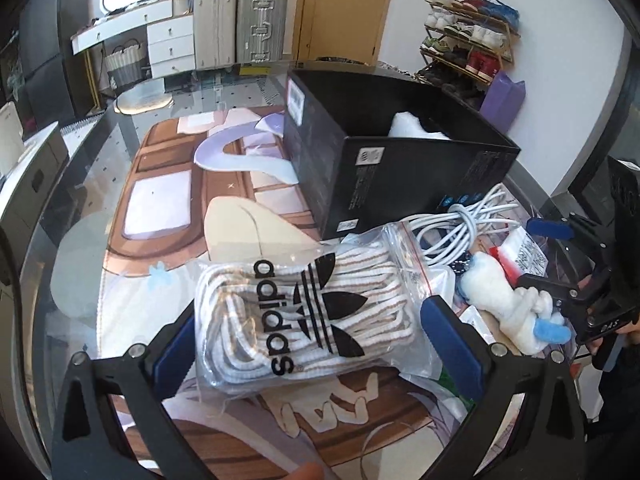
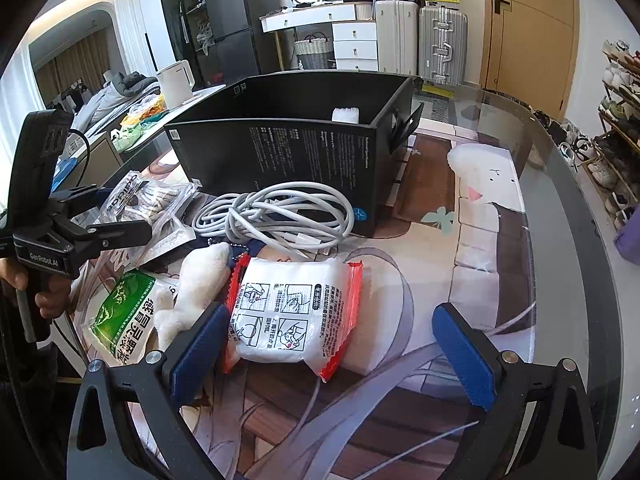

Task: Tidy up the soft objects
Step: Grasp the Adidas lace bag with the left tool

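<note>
My left gripper (image 1: pixel 316 344) is open, its blue pads on either side of a clear zip bag of white-and-tan laces with a black adidas logo (image 1: pixel 304 312), the pads close to its sides. My right gripper (image 2: pixel 336 356) is open above a white packet with red ends (image 2: pixel 288 312), its left pad near the packet's edge. A white plush toy (image 2: pixel 200 280) lies left of that packet; it also shows in the left wrist view (image 1: pixel 500 292). A black open box (image 1: pixel 384 160) stands behind, with something white inside (image 1: pixel 416 128).
A coiled white cable (image 2: pixel 276 216) lies in front of the box (image 2: pixel 304 152). A green-printed packet (image 2: pixel 124 320) and another zip bag (image 2: pixel 148 200) lie at the left. All rests on a printed mat (image 1: pixel 168 208) over a glass table (image 2: pixel 560 208).
</note>
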Available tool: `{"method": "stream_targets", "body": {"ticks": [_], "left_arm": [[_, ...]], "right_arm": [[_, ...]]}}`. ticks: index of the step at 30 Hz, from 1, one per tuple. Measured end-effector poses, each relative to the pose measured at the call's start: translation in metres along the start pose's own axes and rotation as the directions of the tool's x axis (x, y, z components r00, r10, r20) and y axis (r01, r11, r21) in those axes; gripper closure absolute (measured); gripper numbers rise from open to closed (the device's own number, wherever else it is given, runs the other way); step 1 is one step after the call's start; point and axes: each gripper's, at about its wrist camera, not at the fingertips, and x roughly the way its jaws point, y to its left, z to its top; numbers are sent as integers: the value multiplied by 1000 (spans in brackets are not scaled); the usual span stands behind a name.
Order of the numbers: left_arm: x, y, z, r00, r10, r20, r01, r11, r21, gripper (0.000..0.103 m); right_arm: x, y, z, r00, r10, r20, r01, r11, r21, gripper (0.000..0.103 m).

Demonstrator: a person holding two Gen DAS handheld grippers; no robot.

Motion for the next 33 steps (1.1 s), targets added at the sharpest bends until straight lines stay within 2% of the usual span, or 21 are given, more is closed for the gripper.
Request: {"method": "stream_targets", "body": {"ticks": [5,11,19,26,33], "left_arm": [[-9,-2,2,999,-31,31,31,1000,1,0],[3,-12,0,1000,29,3,-29,999,37,0],[10,-13,-2,999,38,-23,-37,999,37,1],[5,-16,-4,1000,14,1,-14,998,60,16],[-11,-18,-2,998,-19,55,15,997,71,42]], "right_arm": [[0,0,0,1000,-1,0,1,1000,0,1],[0,0,0,1000,0,0,0,1000,0,1],[0,1,0,1000,1,-1,-1,1000,0,1],[2,2,-1,1000,-1,-5,1,1000,-5,1],[1,3,-3,1000,-1,-4,0,1000,-18,1]]}}
